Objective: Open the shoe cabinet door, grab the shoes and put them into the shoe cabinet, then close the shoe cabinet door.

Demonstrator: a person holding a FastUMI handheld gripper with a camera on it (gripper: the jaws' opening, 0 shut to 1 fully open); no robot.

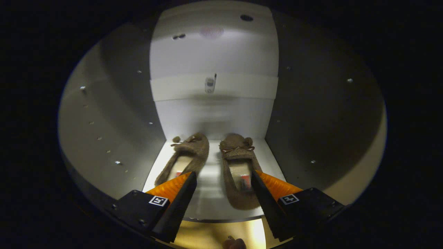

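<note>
Two brown fuzzy slippers lie side by side on the white floor (pixel 207 204) of the shoe cabinet, toes toward the back wall. The left slipper (pixel 188 152) reaches behind my left finger. The right slipper (pixel 238 166) runs from just inside my right finger toward the back. My gripper (pixel 224 178) stands open at the cabinet's mouth, with nothing pressed between its fingers; bare shelf floor shows in the gap.
The cabinet's side walls (pixel 114 114) close in on the left and right. A white shelf strip (pixel 214 86) with a small fitting crosses the back wall. Below the front lip lies a yellowish floor (pixel 221 235).
</note>
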